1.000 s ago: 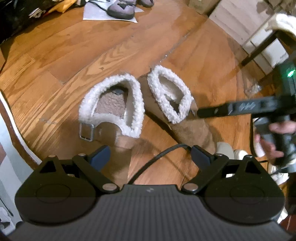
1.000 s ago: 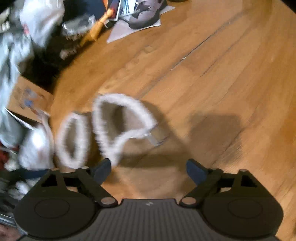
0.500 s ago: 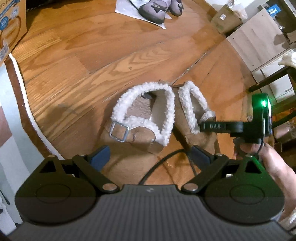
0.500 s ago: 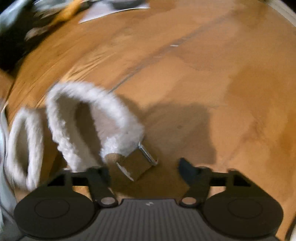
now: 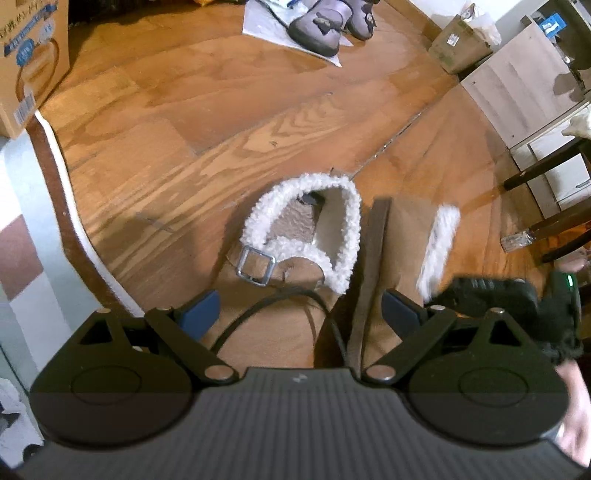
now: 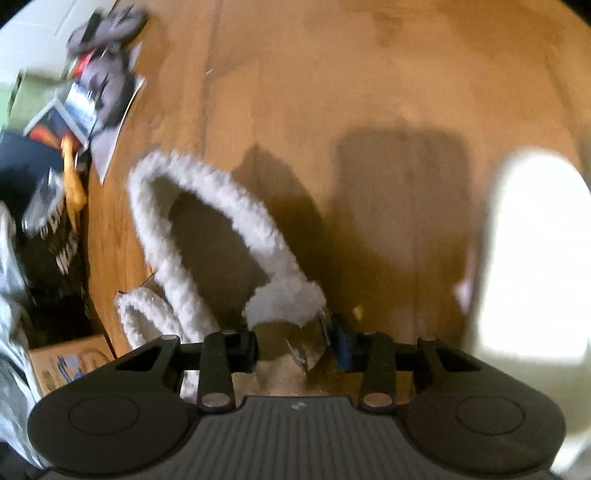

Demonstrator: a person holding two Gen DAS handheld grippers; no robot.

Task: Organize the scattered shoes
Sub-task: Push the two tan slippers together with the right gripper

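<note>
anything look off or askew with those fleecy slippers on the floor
Yes. The right slipper is tipped on its side, sole edge facing the upright buckled slipper. The right gripper is closing on its strap; the left gripper is open.

We see two tan suede slippers trimmed in white fleece on the wooden floor. One slipper [image 5: 295, 236] sits flat, opening up, its silver buckle [image 5: 256, 266] on the strap. Touching it, the second slipper [image 5: 406, 236] is tipped on its side, dark sole showing. Farther off, a grey pair of shoes [image 5: 332, 22] rests on white paper.
</note>
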